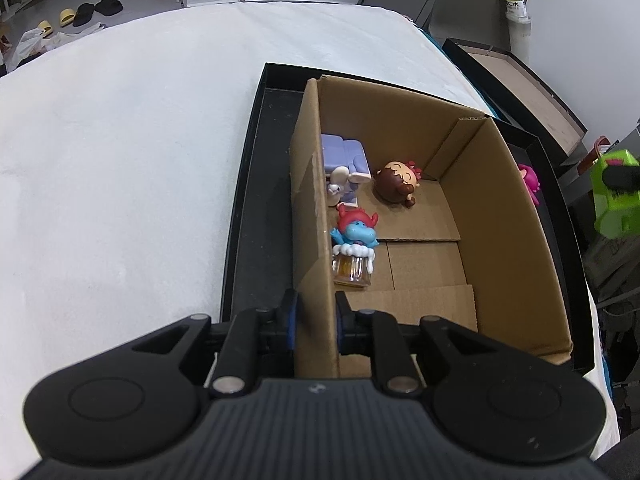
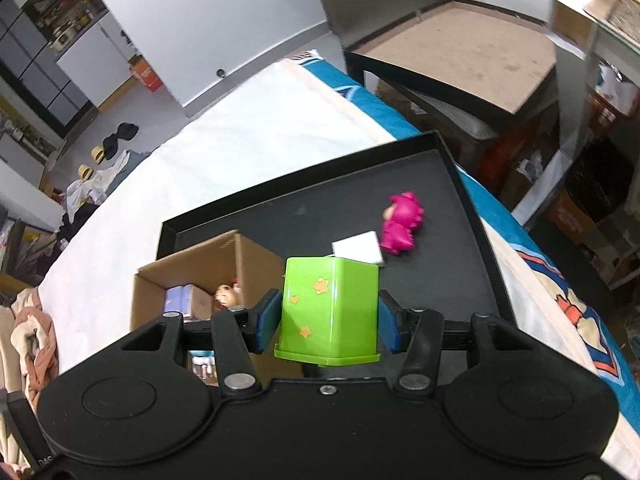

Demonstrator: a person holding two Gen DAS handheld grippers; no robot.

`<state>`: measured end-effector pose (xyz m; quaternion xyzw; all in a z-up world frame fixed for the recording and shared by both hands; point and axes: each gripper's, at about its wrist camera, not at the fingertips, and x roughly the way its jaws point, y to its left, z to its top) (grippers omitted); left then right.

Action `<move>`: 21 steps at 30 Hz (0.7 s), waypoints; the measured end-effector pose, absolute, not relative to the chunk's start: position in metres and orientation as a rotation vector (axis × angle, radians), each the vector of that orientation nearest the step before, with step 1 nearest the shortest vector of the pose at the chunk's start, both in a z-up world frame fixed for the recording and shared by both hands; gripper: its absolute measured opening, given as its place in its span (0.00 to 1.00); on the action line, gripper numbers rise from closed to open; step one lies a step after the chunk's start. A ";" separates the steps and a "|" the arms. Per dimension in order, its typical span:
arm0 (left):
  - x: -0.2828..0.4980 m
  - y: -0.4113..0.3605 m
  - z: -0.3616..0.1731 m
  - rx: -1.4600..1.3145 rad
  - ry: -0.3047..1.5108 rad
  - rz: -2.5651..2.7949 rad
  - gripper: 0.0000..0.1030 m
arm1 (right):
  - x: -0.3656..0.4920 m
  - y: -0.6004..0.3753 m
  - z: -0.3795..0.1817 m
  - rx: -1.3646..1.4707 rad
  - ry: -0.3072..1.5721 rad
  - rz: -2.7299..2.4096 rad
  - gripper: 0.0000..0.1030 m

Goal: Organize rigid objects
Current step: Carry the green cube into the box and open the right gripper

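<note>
Right claw (image 2: 328,320): you are gripping the green star-printed box (image 2: 330,306) by its two opposite side walls, pads flat on the plastic, flanged rim toward the camera. It is hanging above the black tray (image 2: 472,216), just right of the cardboard box (image 2: 256,264).

Handling, as a judgement: hard, smooth plastic, probably light and hollow; glossy walls are likely slippery, so the mid-wall hold is looking sound. Stiff enough not to buckle.

Left claw (image 1: 316,320): you are clamping it on the near left wall of the cardboard box, one pad outside, one inside, steadying it. Corrugated card, light, will flex if pulled hard.

Contents of the cardboard box: lilac sofa figure (image 1: 345,156) against the left wall; brown-haired doll (image 1: 396,182) lying to its right; blue red-haired figurine (image 1: 354,232) nearer the left claw, standing on a clear amber bottle (image 1: 352,270). Right half of the floor is lying bare.

On the tray, right of the cardboard box: magenta figurine (image 2: 400,224) on its side and a white card (image 2: 356,250) beside it.
</note>
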<state>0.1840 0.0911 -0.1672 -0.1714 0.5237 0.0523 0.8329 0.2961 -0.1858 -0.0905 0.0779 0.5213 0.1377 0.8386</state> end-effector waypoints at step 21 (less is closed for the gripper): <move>0.184 0.099 -0.168 -0.394 1.108 0.109 0.16 | 0.290 -0.093 -0.074 0.009 1.058 0.435 0.48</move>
